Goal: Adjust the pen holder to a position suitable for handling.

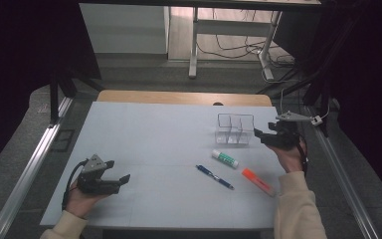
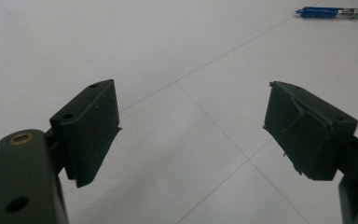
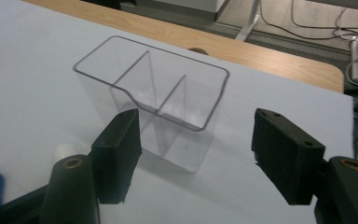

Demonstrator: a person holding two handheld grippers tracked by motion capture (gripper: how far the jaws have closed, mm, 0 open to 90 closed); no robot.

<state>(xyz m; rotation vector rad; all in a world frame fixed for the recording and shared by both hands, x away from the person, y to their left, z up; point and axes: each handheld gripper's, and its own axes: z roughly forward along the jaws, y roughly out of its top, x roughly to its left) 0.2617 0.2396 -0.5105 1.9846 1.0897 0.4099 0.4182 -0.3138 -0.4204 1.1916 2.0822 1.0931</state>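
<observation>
The right hand-held gripper [image 1: 259,133] sits at the right side of the white counter [image 1: 144,144], just beside a clear plastic organizer [image 1: 235,129]. Its jaws stand apart with nothing between them; in the right gripper view the right hand-held gripper [image 3: 196,156] points at the near wall of the organizer [image 3: 168,100], which stands upright on the counter [image 3: 32,93] just ahead of the fingertips and is not touched by them. The organizer is split by thin walls into compartments, all bare as far as the view shows

The left hand-held gripper [image 1: 119,180] rests at the near left of the counter, held in the person's left hand [image 1: 82,199], well apart from everything else. Its jaws are also spread wide and hold nothing, as the left gripper view shows with the left hand-held gripper [image 2: 191,135] over bare counter [image 2: 121,46]

Between the two, nearer the right side, lie a glue stick [image 1: 225,159], a blue pen [image 1: 215,177] and an orange highlighter [image 1: 257,181], side by side on the counter in front of the organizer. The blue pen [image 2: 338,13] also appears at the top right edge of the left gripper view
</observation>
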